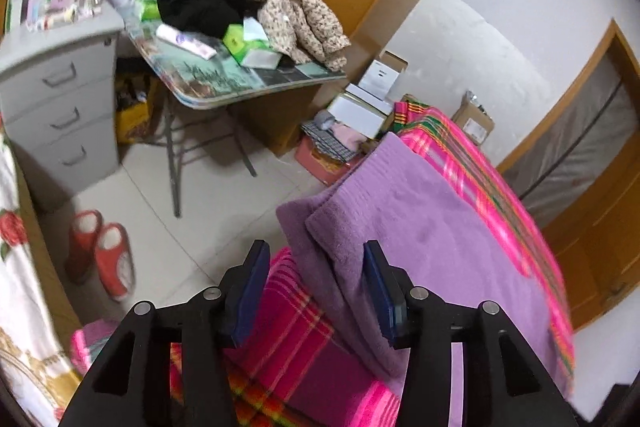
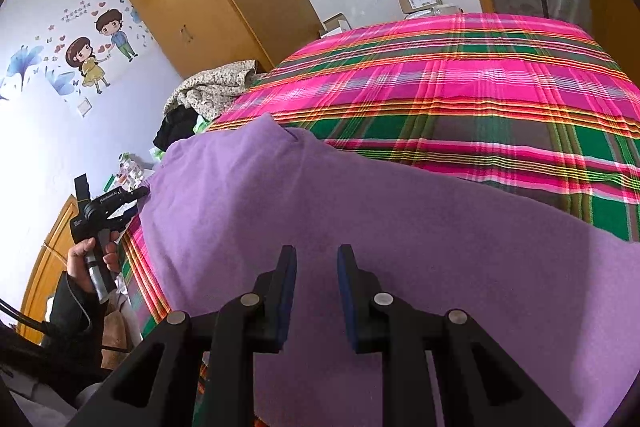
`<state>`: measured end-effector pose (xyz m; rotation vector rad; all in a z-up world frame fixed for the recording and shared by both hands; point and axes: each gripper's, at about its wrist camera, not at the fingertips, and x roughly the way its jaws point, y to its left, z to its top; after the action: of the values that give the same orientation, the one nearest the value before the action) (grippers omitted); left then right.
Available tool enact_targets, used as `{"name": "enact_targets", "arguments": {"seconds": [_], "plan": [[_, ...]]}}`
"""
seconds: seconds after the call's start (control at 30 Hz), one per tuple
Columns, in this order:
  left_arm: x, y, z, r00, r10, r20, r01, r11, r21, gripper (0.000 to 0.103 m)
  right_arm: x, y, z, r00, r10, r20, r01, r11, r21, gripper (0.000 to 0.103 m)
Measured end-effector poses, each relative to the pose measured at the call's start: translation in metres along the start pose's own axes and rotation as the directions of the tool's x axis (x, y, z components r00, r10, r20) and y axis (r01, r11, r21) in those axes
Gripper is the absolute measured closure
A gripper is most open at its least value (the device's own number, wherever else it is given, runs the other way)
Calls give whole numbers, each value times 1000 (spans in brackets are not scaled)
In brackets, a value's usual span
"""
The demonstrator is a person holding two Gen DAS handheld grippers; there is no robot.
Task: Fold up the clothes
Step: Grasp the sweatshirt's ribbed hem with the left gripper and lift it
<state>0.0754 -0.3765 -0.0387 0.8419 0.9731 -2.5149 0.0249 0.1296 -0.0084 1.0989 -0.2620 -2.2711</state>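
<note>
your left claw (image 1: 316, 259) gapes empty beside the purple sweater (image 1: 420, 227) corner on the bed (image 1: 480, 155); your right claw (image 2: 317, 263) hovers half-open, empty, above it. pinch both layers, then fold evenly.

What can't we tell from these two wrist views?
- Garment type: the purple garment shows no sleeves or collar; its near edge is cut off by the frame in the right wrist view.
- Fold depth: the folded corner hides its lower layers, left wrist view.
- Right gripper: whether its pads touch the cloth; the fingers cover the contact.
- Items on the grey drawer unit: too small and blurred, left wrist view.
</note>
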Motion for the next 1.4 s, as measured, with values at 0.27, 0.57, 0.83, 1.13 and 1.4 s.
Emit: {"name": "enact_targets", "arguments": {"seconds": [0.27,0.57,0.83,1.13,1.4], "plan": [[9,11,9,995,-96,-27,93,989,-116,53,5,1,2,1000,3,-13,-3,1000,-2,82],[19,4,20,995,-99,-8,97,988,-117,71,0,-2,2,1000,0,-1,0,1000,5,82],[-5,-23,26,992,-116,49,117,993,-13,80,-2,-6,2,1000,3,10,-4,1000,21,82],[-41,-80,32,971,-222,92,206,966,154,81,-8,-11,-1,1000,5,25,-6,999,40,82],[-69,-149,14,927,-370,58,329,880,343,82,-15,-16,-6,999,4,39,-6,998,58,82]]}}
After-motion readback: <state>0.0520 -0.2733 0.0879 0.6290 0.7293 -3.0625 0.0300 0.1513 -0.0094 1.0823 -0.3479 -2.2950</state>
